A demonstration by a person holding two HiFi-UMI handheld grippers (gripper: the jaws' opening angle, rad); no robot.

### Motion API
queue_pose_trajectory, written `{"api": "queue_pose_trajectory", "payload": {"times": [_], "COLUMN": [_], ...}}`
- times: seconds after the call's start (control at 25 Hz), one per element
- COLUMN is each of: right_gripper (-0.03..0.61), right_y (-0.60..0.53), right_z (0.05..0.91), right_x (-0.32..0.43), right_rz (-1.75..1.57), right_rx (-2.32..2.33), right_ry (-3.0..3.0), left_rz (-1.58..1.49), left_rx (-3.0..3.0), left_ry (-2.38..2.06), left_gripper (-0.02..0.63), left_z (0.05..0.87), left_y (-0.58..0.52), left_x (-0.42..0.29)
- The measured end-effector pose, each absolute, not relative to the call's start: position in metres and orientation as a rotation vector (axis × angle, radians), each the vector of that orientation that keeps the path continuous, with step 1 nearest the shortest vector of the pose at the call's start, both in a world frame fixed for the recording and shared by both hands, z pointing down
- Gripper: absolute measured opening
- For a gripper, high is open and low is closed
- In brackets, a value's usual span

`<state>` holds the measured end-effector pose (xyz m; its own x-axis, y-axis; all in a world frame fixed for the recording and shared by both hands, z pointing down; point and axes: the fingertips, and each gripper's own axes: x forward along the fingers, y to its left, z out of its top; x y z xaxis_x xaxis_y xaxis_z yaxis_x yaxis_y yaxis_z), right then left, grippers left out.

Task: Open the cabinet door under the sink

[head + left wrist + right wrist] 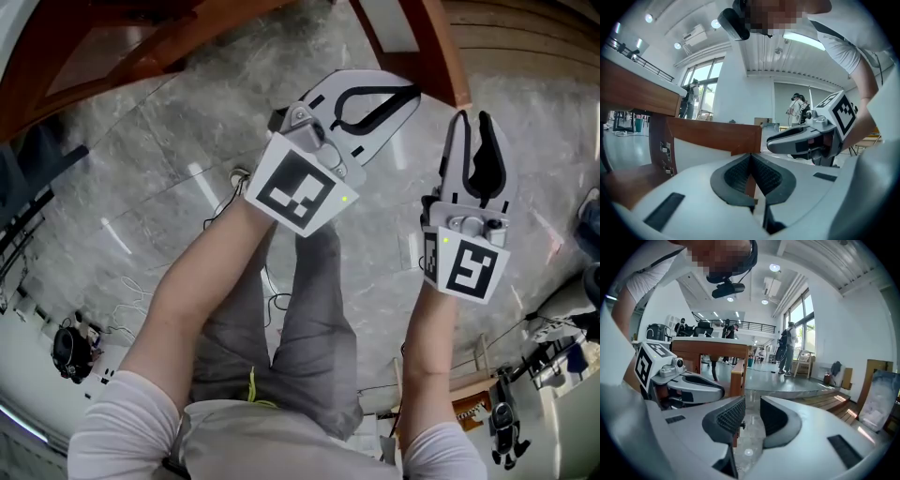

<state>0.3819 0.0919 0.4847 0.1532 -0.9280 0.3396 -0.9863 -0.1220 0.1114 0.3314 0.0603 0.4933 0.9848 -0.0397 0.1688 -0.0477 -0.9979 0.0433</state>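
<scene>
Cabinet door (pixel 737 373) is standing swung out, seemingly already opened. Left gripper (pixel 750 157) is showing its jaws together and empty. Right gripper (pixel 751 401) is showing its jaws apart on nothing. Both are hanging near the door's edge, probably to stay clear.

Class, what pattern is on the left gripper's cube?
Black-and-white square markers on the cube; best in head view.

Daylight is pouring in through tall windows (pixel 802 322) and ceiling lamps (pixel 774 267) are adding to it, so every view is looking bright, with white streaks of glare lying across the polished floor (pixel 141 197). The wide lenses are bending straight lines and darkening the corners. The left claw (pixel 751 155) and right claw (pixel 751 401) are showing slightly soft close to their cameras.
</scene>
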Motion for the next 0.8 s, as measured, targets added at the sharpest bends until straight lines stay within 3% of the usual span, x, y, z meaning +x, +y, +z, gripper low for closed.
{"api": "queue_pose_trajectory", "payload": {"times": [0.8], "right_gripper": [0.078], "right_y": [0.077], "right_z": [0.419], "right_x": [0.355], "right_rz": [0.285], "right_rx": [2.06], "right_ry": [-1.85], "left_rz": [0.313], "left_rx": [3.072], "left_ry": [-0.24], "left_gripper": [0.014], "left_z": [0.414], "left_y": [0.026], "left_x": [0.288]}}
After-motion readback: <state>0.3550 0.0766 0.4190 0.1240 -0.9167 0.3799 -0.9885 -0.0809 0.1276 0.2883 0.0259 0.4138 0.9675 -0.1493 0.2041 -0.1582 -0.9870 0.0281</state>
